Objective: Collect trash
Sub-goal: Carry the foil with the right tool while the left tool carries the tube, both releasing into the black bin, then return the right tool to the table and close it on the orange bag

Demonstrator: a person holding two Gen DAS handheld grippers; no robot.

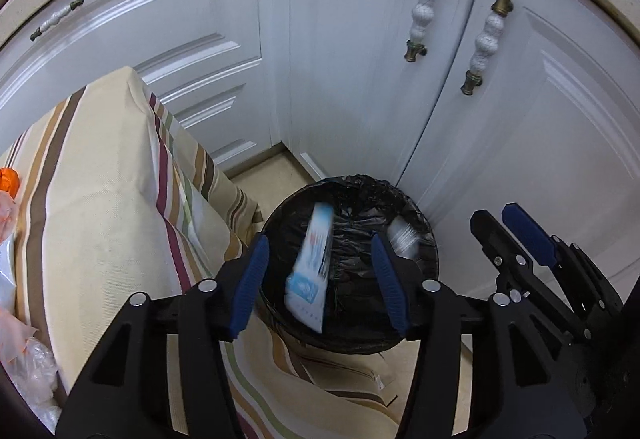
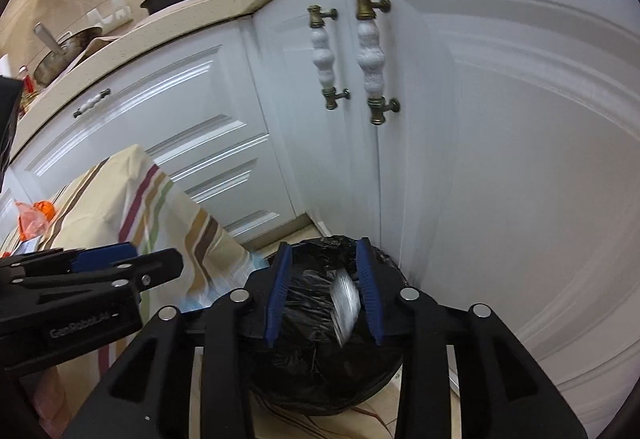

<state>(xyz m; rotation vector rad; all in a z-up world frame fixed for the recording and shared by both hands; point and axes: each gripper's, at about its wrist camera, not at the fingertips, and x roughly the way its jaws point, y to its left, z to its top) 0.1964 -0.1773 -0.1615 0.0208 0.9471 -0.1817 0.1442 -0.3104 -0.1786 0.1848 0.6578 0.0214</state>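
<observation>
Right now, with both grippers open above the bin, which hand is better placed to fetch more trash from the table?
Left, probably. The left gripper is beside the striped tablecloth, where the orange wrapper lies. The right gripper hangs nearer the cabinets.

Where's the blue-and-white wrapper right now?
In the left wrist view, the blue-and-white wrapper is blurred between the open left tool fingers, over the black-lined trash bin, just right of the striped tablecloth.

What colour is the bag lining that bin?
Black; the bin liner shows best in the left wrist view.
</observation>
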